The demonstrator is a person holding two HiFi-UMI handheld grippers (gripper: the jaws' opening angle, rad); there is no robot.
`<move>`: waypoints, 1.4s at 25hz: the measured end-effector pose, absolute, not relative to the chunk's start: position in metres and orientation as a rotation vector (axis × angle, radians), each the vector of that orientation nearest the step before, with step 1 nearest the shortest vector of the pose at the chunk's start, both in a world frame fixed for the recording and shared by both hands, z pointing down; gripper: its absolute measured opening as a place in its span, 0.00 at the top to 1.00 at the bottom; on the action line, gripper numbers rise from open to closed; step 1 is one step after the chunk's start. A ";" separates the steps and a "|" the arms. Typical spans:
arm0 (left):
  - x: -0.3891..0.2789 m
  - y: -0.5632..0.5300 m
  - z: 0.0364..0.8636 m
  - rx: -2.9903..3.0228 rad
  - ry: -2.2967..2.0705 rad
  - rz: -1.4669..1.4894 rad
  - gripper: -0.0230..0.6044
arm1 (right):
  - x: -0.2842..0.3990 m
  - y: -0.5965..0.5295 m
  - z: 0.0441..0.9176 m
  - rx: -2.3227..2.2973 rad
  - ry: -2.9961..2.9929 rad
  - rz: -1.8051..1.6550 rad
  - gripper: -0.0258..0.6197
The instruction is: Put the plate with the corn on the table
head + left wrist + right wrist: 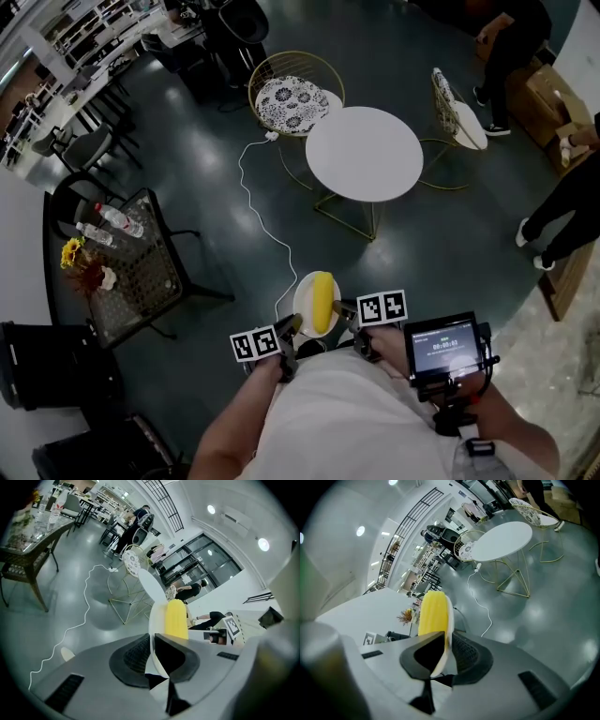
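The left gripper (152,654) is clamped on one edge of the small white plate (301,302), its dark pads pinching the thin rim, and the right gripper (442,654) is clamped the same way on the opposite edge, so the plate hangs between the two, close in front of the person's body and above the dark floor. A yellow corn cob (322,300) lies loose along the middle of the plate, with nothing holding it. The round white table (364,153), where the plate belongs, stands well ahead, bare on top, with a gold-framed chair (292,97) with a patterned cushion at its far left and another at its right. A white cable (260,214) snakes across the floor between the person and the table. The main risk, as I judge it, is tilt: if one gripper rises or twists against the other on the way over, the cob could roll off or the rim could slip from the pads. The cable is also a trip hazard on that path.
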State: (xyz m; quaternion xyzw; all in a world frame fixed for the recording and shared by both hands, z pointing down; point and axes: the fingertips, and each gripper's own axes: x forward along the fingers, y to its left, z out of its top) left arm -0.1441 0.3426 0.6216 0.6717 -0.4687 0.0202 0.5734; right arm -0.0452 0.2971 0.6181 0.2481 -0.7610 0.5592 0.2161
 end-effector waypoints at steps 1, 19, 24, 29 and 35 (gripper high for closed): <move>-0.143 0.343 0.624 1.573 -1.096 0.049 0.91 | -0.044 0.297 0.620 0.691 -2.109 1.552 0.87; -0.087 0.335 0.635 1.602 -0.981 0.157 0.90 | 0.017 0.302 0.626 0.836 -2.079 1.677 0.87; -0.075 0.326 0.632 1.631 -0.949 0.175 0.90 | 0.030 0.298 0.621 0.885 -2.083 1.692 0.87; -0.070 0.318 0.631 1.639 -0.926 0.179 0.90 | 0.036 0.290 0.619 0.915 -2.088 1.706 0.87; -0.077 0.304 0.634 1.642 -0.916 0.185 0.90 | 0.028 0.278 0.621 0.933 -2.083 1.719 0.87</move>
